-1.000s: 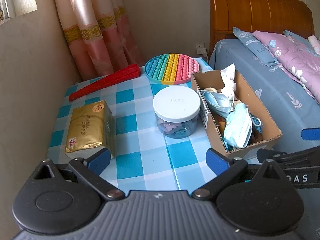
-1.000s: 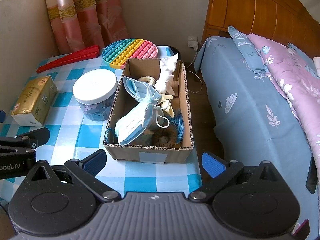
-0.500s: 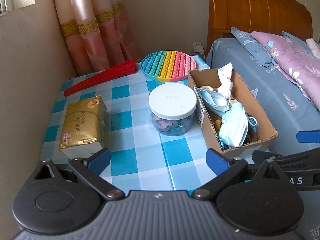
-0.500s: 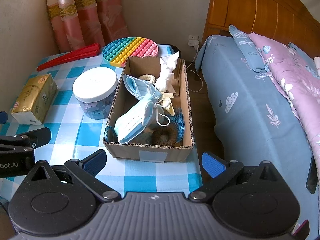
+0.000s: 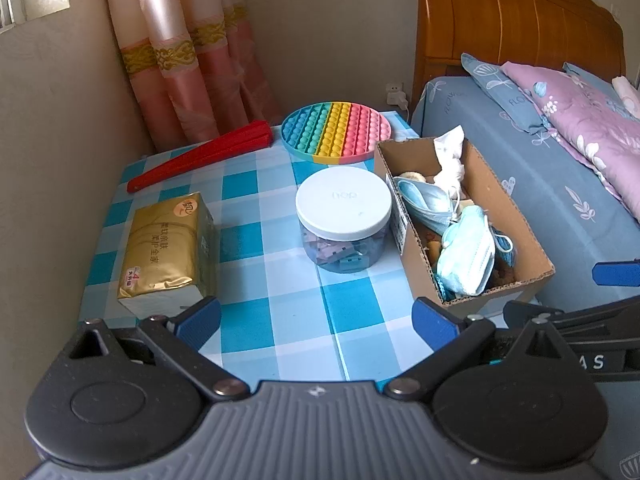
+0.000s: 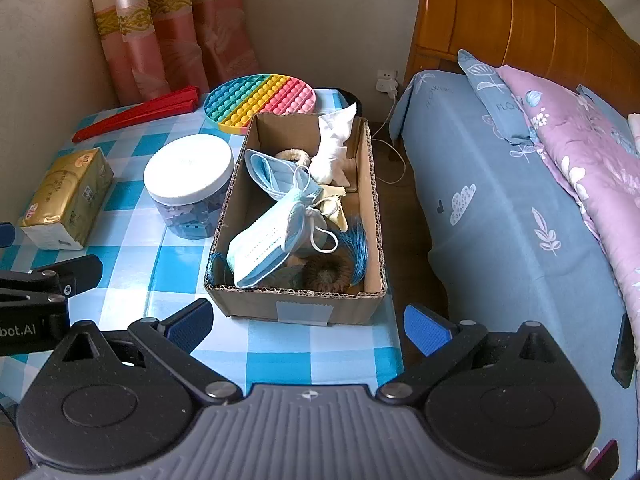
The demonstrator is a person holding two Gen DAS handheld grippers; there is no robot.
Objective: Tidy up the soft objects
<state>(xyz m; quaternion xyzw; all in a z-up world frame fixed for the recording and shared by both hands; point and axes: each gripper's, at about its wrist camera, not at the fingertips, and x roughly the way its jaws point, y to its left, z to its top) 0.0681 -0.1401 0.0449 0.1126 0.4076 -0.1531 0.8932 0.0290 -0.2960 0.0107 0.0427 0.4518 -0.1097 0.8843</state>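
A cardboard box (image 6: 372,216) (image 5: 532,256) stands at the right edge of the checked table (image 5: 280,300). It holds blue face masks (image 6: 268,240) (image 5: 466,256), a white cloth (image 6: 334,148), a brown hair tie (image 6: 326,274), a cream hair tie (image 6: 292,156) and blue threads (image 6: 356,248). My left gripper (image 5: 316,320) is open and empty above the table's near edge. My right gripper (image 6: 306,326) is open and empty just in front of the box.
A white-lidded jar (image 5: 344,220), a gold tissue pack (image 5: 164,248), a rainbow pop mat (image 5: 336,130) and a red folded fan (image 5: 200,160) lie on the table. A bed (image 6: 520,220) stands right of it. Wall and curtain are left and behind.
Both grippers have drawn back and up a little from the table. They stay open. Nothing on the table has moved.
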